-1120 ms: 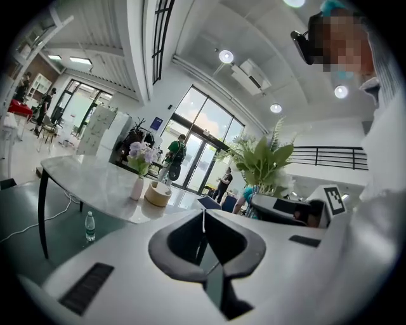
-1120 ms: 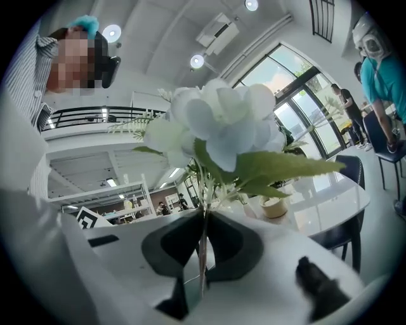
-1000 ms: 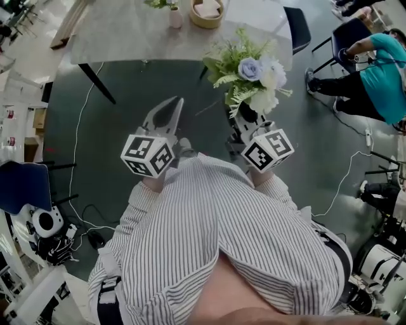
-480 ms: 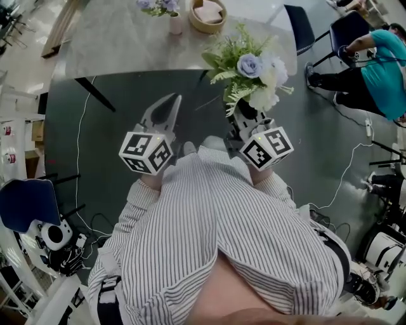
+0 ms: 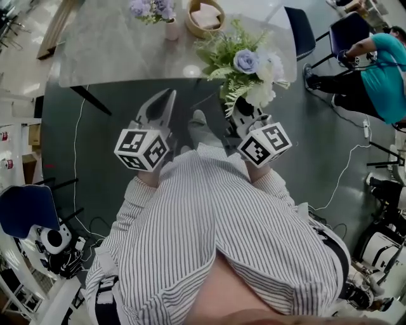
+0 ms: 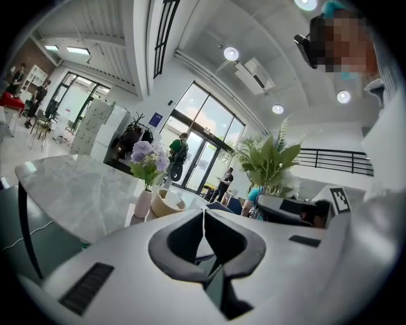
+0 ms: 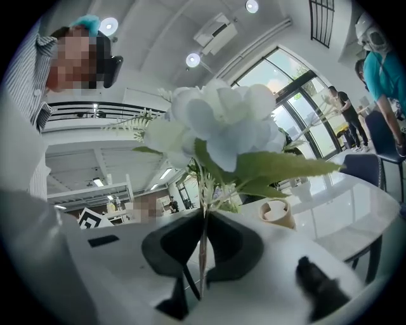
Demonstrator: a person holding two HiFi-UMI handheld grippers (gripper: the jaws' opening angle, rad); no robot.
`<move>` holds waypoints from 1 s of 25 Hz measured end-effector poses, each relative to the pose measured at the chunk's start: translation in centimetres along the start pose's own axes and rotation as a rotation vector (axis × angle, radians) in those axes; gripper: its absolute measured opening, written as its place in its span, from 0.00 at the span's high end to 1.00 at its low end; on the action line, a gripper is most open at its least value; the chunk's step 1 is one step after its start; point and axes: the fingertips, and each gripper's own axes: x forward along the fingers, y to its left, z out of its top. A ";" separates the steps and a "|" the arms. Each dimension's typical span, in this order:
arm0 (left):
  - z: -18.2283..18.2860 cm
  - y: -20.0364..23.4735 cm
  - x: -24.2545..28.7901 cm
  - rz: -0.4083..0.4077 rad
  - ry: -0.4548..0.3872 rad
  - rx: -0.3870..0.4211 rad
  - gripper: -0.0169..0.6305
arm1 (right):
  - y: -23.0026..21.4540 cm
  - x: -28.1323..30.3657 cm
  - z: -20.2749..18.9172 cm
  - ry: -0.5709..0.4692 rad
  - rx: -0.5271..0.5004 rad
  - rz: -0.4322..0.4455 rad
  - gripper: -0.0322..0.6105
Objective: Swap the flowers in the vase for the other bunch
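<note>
My right gripper (image 7: 203, 223) is shut on the thin stems of a bunch of white and pale blue flowers with green leaves (image 5: 245, 66), held upright near the table's front edge. Its marker cube (image 5: 265, 145) shows below the bunch, which hides the jaws in the head view. My left gripper (image 5: 170, 95) is shut and holds nothing, its tips just short of the table edge. On the marble table (image 5: 120, 47) stands a small pale vase (image 5: 172, 28) with purple flowers (image 5: 148, 8). In the left gripper view the vase (image 6: 143, 204) lies ahead and to the left of the jaws.
A round wooden bowl (image 5: 204, 16) sits right beside the vase. A dark chair (image 5: 298, 26) stands at the table's right end, and a seated person in a teal top (image 5: 375, 63) is further right. Cables run over the dark floor (image 5: 330, 159).
Both grippers have moved forward toward the table, the right one carrying the white bunch. The table, vase and bowl now lie lower in the head view and closer.
</note>
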 end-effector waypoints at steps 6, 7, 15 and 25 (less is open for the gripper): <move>1.9 2.1 3.1 0.038 -0.021 0.020 0.95 | -2.6 3.6 2.0 -0.009 0.000 0.019 0.90; 2.2 2.5 3.7 0.047 -0.026 0.022 0.95 | -3.0 4.2 2.3 -0.009 -0.002 0.024 0.90; 5.1 6.6 9.4 0.118 -0.031 -0.004 0.95 | -7.5 10.4 5.3 0.006 0.001 0.059 0.90; 3.9 8.2 11.4 0.222 -0.016 -0.044 0.95 | -10.3 12.2 5.4 0.039 0.018 0.113 0.90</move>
